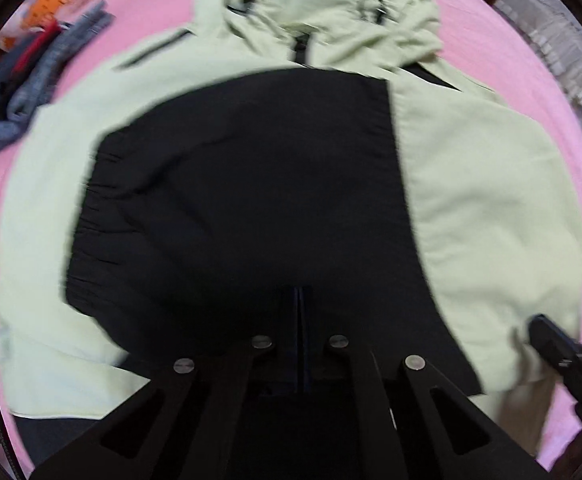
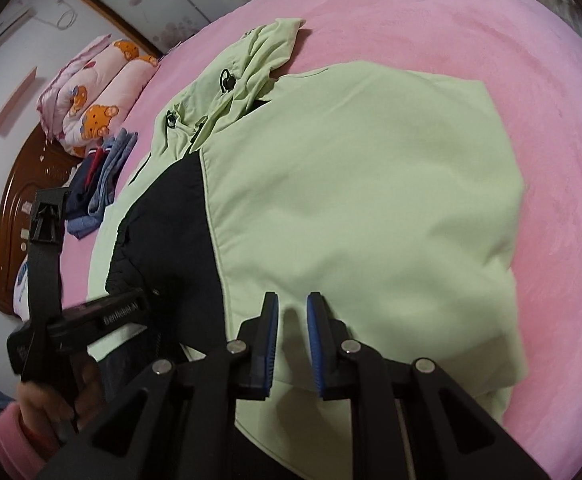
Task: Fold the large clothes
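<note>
One pale green hooded jacket [image 2: 351,200] with a black panel [image 1: 243,200] lies spread across the centre of the pink bed [image 2: 471,28], folding seemingly only begun and most left to do. Left gripper [image 1: 299,320], pressed closed at lower centre, appears to pinch the black fabric. Right gripper [image 2: 292,332] hovers slightly parted, holding nothing. Folded clothes [image 1: 31,80] sit upper left.

bed cover: pink sheet [image 2: 471,60], spread over the whole bed
pile of clothes: denim and dark blue stuff [image 2: 103,184], heaped near the headboard side
quilt: pink, printed with orange bears [image 2: 91,92], rolled up by the wall
headboard: brown carved wood [image 2: 15,216], seen at the left edge
</note>
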Tool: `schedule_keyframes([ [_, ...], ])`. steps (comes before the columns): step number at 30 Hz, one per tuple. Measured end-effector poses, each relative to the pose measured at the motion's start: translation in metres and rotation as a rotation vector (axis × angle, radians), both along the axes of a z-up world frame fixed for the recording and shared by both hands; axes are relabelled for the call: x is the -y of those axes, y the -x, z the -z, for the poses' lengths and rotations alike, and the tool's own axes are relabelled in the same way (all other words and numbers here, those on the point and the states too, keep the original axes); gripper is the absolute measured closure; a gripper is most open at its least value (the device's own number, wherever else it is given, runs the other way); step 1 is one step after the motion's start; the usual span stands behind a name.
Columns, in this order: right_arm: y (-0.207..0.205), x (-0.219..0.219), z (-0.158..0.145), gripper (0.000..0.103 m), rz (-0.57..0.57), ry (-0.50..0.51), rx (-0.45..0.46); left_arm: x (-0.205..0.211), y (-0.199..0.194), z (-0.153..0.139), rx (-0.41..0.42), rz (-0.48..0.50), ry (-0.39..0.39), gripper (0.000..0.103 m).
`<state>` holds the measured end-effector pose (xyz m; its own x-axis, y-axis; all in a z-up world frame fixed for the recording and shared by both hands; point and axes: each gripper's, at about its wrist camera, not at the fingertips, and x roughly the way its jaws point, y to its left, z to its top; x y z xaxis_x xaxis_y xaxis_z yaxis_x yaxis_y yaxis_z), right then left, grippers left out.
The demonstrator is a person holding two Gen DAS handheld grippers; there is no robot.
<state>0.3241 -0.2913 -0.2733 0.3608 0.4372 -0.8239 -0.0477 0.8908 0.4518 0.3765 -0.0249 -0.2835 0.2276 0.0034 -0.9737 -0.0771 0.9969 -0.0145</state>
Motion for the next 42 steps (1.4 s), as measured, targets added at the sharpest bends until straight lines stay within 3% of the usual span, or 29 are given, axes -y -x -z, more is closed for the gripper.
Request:
schedule_keyframes([
  [2,0.000,0.004,0.002,0.089,-0.008,0.031,-0.002,-0.007,-0.002,-0.001,0.007,-0.012,-0.094,0.102],
  [5,0.003,0.016,0.010,0.093,-0.012,0.062,-0.021,-0.025,-0.005,0.001,-0.011,-0.060,-0.021,0.102],
  [6,0.003,0.021,0.013,0.103,-0.010,0.068,-0.025,-0.027,-0.006,0.001,-0.015,-0.063,-0.011,0.102],
  [12,0.018,0.074,0.022,0.103,0.087,0.027,-0.050,-0.032,-0.006,-0.002,-0.006,-0.068,-0.005,0.102],
  [16,0.026,0.099,0.005,0.103,0.171,0.159,-0.026,-0.042,-0.007,-0.008,-0.011,-0.126,-0.028,0.102],
  [19,0.029,0.106,-0.009,0.102,0.185,0.150,0.019,-0.040,-0.012,-0.019,-0.005,-0.115,-0.022,0.102],
  [24,0.016,0.066,-0.021,0.102,0.051,-0.001,0.124,0.001,-0.018,-0.037,-0.006,0.007,0.121,0.097],
  [28,-0.008,0.011,0.000,0.102,-0.086,-0.033,0.122,0.037,-0.031,-0.026,-0.003,0.070,0.168,0.097],
  [31,-0.034,-0.014,0.022,0.102,-0.112,-0.026,0.097,0.049,-0.043,-0.009,-0.002,0.059,0.154,0.097],
  [35,-0.070,-0.014,0.030,0.103,-0.045,-0.091,0.127,0.041,-0.060,0.002,0.047,0.001,0.216,0.097],
  [38,-0.092,-0.016,0.030,0.103,-0.067,-0.085,0.131,0.027,-0.073,0.004,0.080,-0.046,0.249,0.097],
  [42,-0.101,-0.012,0.027,0.103,-0.104,-0.080,0.158,0.010,-0.092,0.001,0.121,-0.052,0.210,0.097],
])
